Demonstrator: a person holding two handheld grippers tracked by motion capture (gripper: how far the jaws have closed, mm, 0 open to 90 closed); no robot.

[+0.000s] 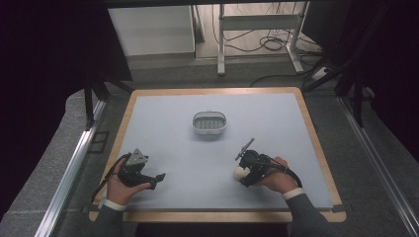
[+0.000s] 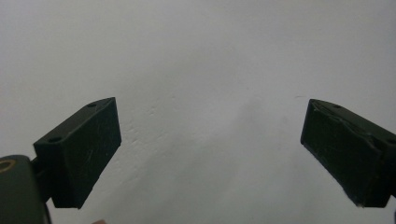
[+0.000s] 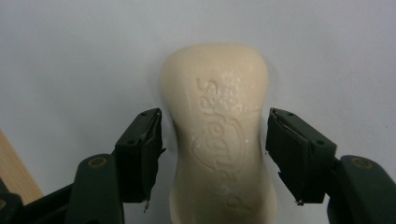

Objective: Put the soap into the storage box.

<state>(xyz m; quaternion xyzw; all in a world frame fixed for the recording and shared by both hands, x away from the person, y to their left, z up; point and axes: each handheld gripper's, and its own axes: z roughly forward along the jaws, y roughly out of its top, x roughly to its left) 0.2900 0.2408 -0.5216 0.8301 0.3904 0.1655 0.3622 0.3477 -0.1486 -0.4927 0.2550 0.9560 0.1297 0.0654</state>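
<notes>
A cream embossed soap bar [image 3: 219, 135] (near the tabletop's front edge) is straddled, untouched, by the parted right tongs [image 3: 215, 149], while the left tongs [image 2: 210, 149] are held wide apart.

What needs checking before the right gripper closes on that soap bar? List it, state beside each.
1. Soap bar lies between the right gripper's jaws: ok.
2. Jaws touching the bar: not ok, a slim gap shows on each side.
3. Bar centred in the gap: ok, roughly even margins.
4. Bar flat on the grey mat: ok.
5. Soap dish has no objects inside: ok, as far as the high view tells.
6. Left gripper open, apart from the bar: ok.
</notes>
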